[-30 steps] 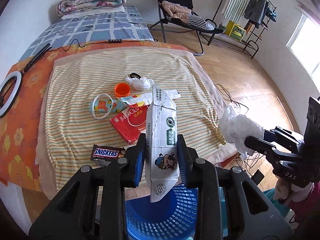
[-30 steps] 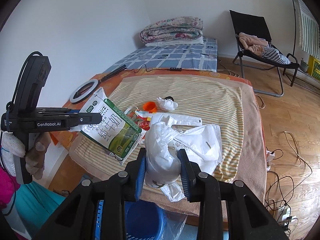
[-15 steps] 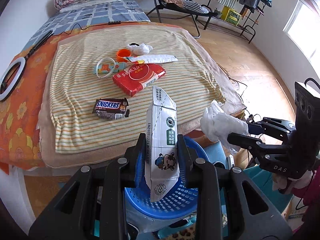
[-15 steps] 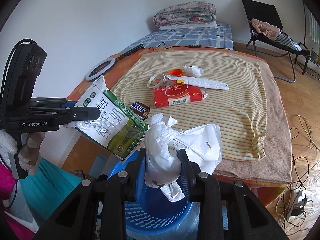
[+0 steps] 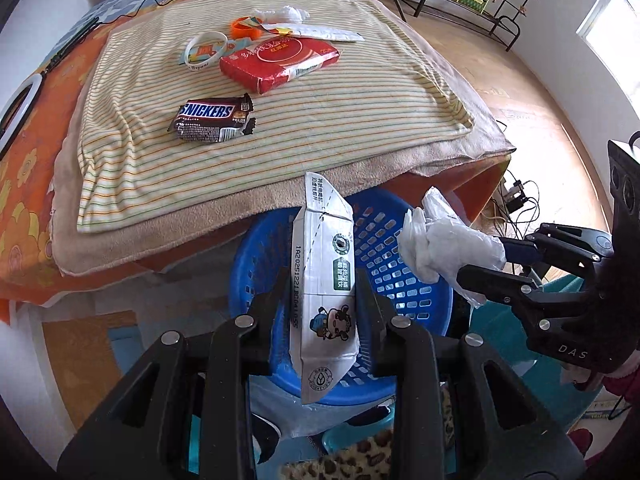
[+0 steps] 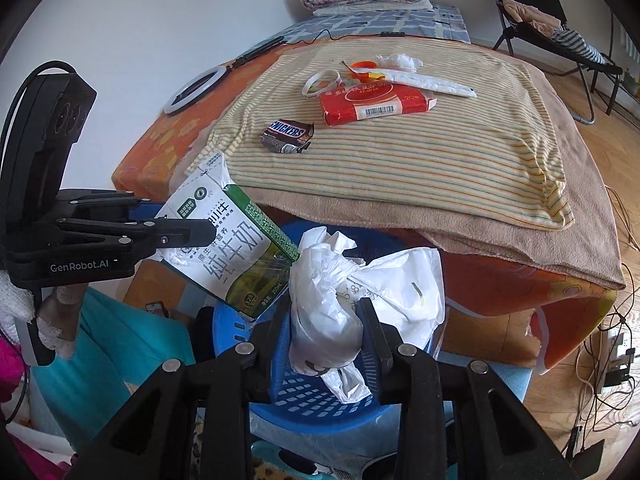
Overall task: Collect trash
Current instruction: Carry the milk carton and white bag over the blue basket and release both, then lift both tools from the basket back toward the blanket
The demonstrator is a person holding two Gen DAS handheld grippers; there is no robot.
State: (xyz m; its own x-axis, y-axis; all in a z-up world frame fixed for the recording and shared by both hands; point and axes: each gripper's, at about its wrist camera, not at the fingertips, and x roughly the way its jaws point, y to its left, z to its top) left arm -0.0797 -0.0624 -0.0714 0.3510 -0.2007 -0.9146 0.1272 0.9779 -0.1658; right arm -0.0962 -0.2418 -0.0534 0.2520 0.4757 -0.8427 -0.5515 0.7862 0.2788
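Left claw (image 5: 322, 304) pinches the milk carton (image 5: 324, 280), held above the blue basket (image 5: 404, 280); right claw (image 6: 326, 328) pinches the crumpled white plastic bag (image 6: 332, 320) over the same basket, carton and bag just beside each other. On the bed's striped blanket (image 5: 360, 112): Snickers wrapper (image 5: 212, 118), red tissue pack (image 5: 280, 62), white wristband (image 5: 204, 50), orange cap (image 5: 242, 26), all well apart from the basket.

Open basket (image 5: 404, 280) mouth beneath; bed edge (image 5: 280, 196) behind
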